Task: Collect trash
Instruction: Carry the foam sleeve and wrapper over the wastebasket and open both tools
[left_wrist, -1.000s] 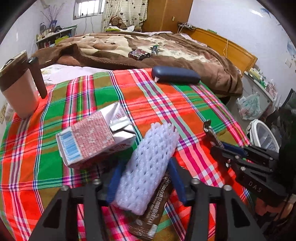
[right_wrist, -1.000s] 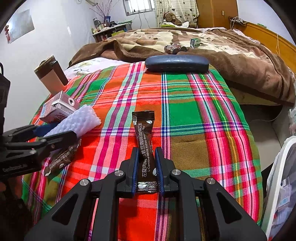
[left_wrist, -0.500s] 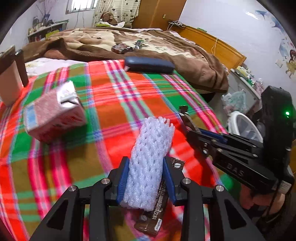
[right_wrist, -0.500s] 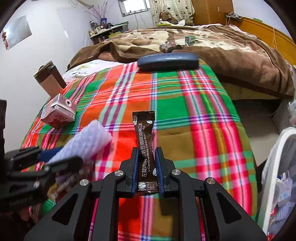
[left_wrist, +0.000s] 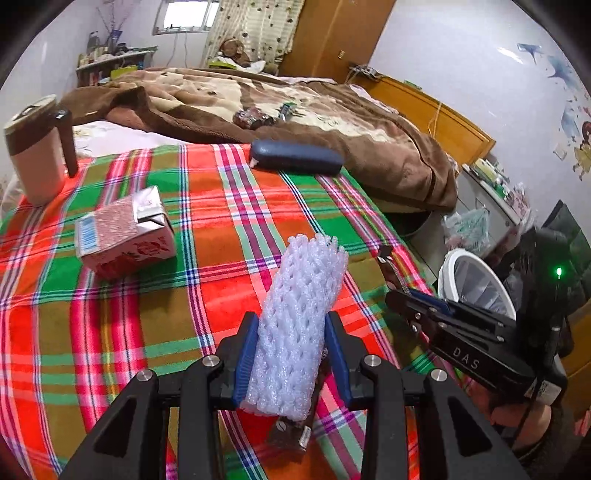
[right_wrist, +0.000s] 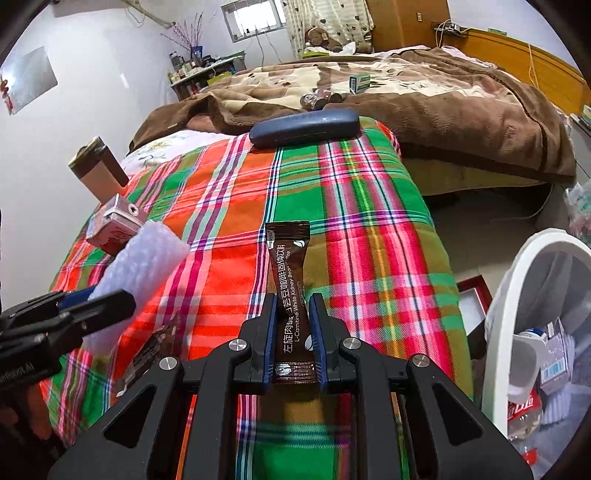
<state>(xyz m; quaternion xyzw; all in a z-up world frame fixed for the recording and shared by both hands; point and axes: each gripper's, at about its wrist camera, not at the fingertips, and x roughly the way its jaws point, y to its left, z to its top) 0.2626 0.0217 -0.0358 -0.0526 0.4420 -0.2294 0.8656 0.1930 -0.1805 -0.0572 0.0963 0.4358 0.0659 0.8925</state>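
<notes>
I'm mid-carry: both pieces of trash are up off the plaid bed, and next they go to the white bin (right_wrist: 517, 280) on my right. My left claw (left_wrist: 291, 354) has just closed onto the foam net (left_wrist: 299, 321); a brown wrapper (left_wrist: 295, 424) seems pinched under it. My right claw (right_wrist: 293, 332) is clamped on the coffee sachet (right_wrist: 290, 280). The carton (left_wrist: 122, 236) waits.

Black angular left gripper (left_wrist: 291, 354) and right gripper (right_wrist: 293, 325), blue-padded fingers (left_wrist: 245, 356), silver screws, white lettering.
</notes>
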